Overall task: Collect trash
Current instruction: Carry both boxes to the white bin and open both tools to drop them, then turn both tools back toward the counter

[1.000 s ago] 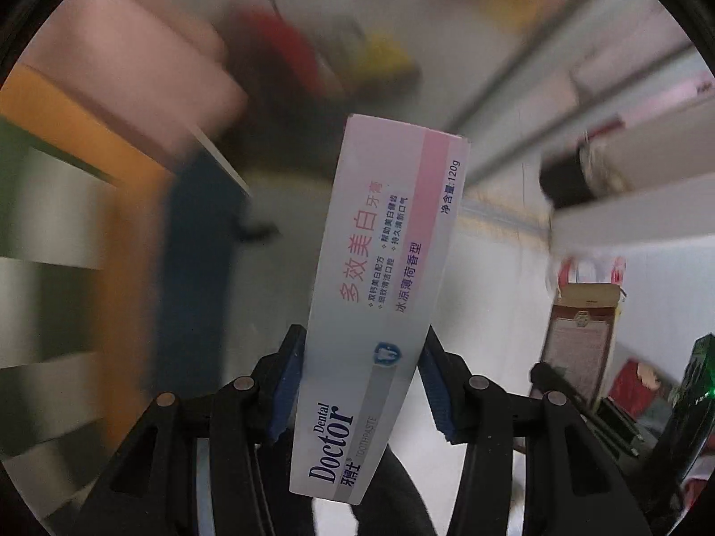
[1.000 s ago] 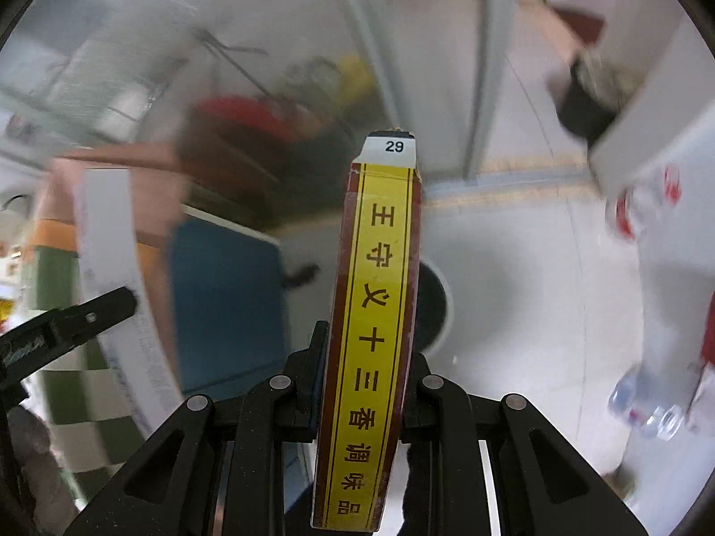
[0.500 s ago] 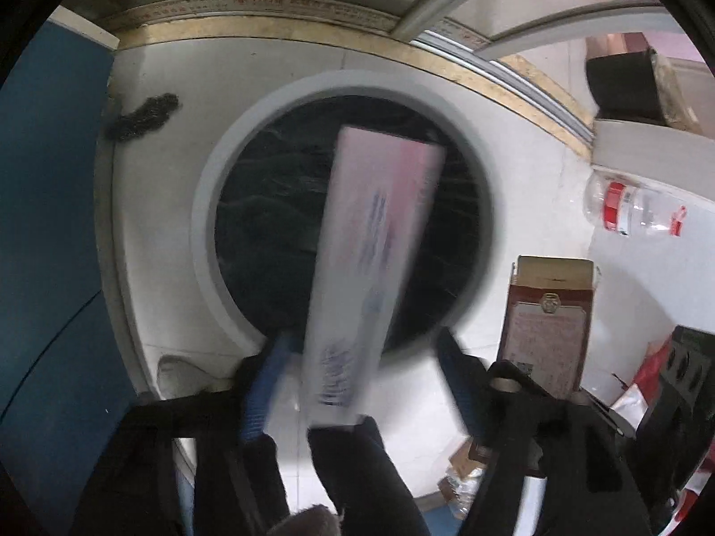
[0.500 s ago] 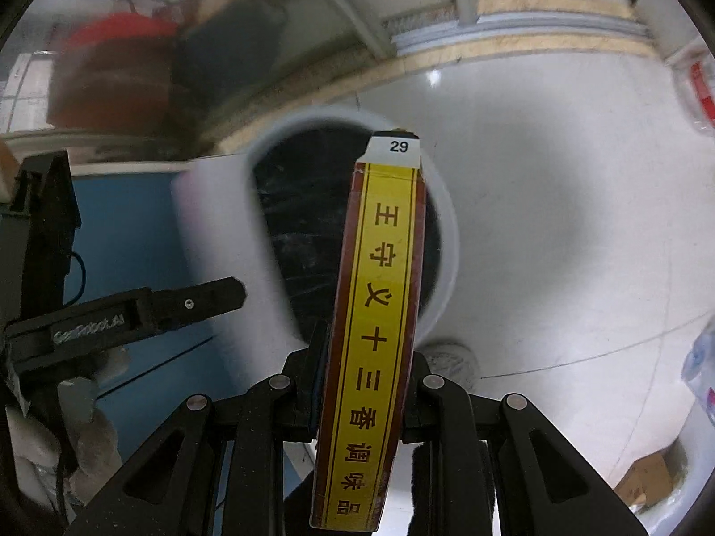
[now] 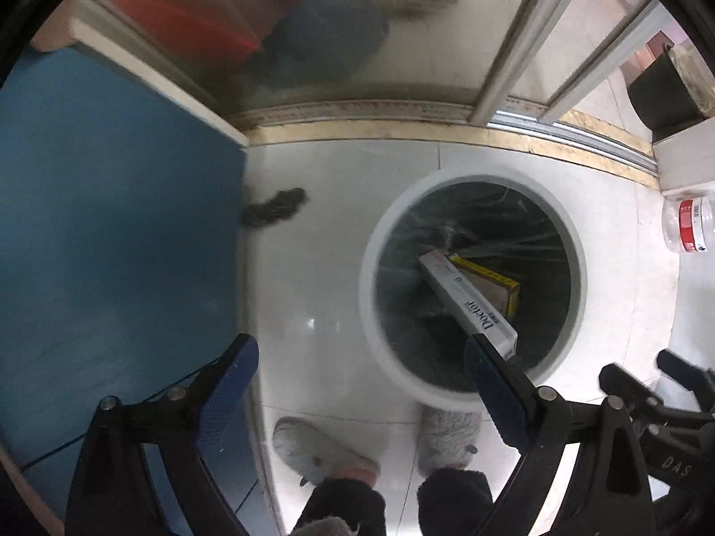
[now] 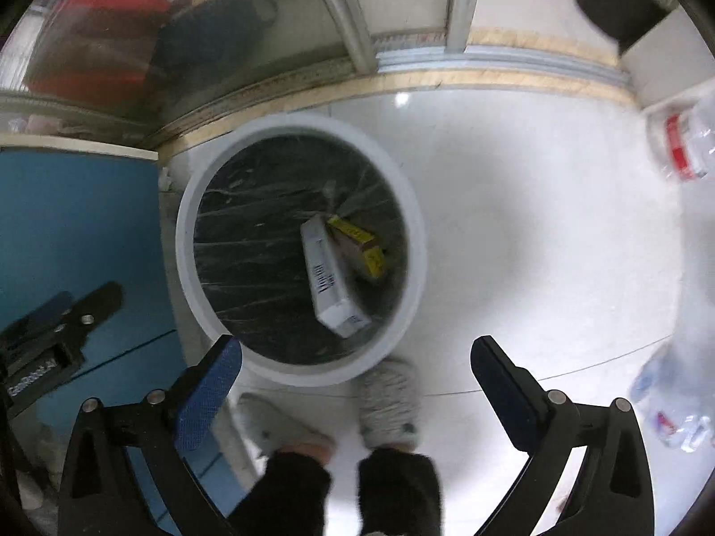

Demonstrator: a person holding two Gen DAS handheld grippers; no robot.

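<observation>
Left gripper (image 5: 359, 359): jaws spread wide, nothing between the blue pads, held above the floor (image 5: 313, 223) beside the bin. Right gripper (image 6: 355, 359): jaws likewise wide apart and empty, hanging over the near rim of the bin.

Directly below, between the grippers: two grey slippers (image 6: 389, 406) on white floor tile, dark trouser legs above them, toes close to the bin's near edge.

Just beyond the slippers: round white trash bin (image 5: 576, 263) with a black liner, standing on the floor next to a blue panel (image 5: 111, 223). Inside the bin: white toothpaste box (image 5: 469, 303), "Doctor" lettering legible, lying slantwise; yellow-edged box (image 5: 491, 281) partly under and beside it, touching. Both fully within the rim.

Left of the bin, against the blue panel: small dark clump (image 5: 275, 207) on the floor; nature unclear.

Right of the bin: clear plastic bottle (image 5: 688, 228) with a red label, well apart from the rim.

Farthest: yellow threshold strip (image 5: 402, 134) and sliding-door track, frosted glass behind, red and dark shapes blurred through it.
</observation>
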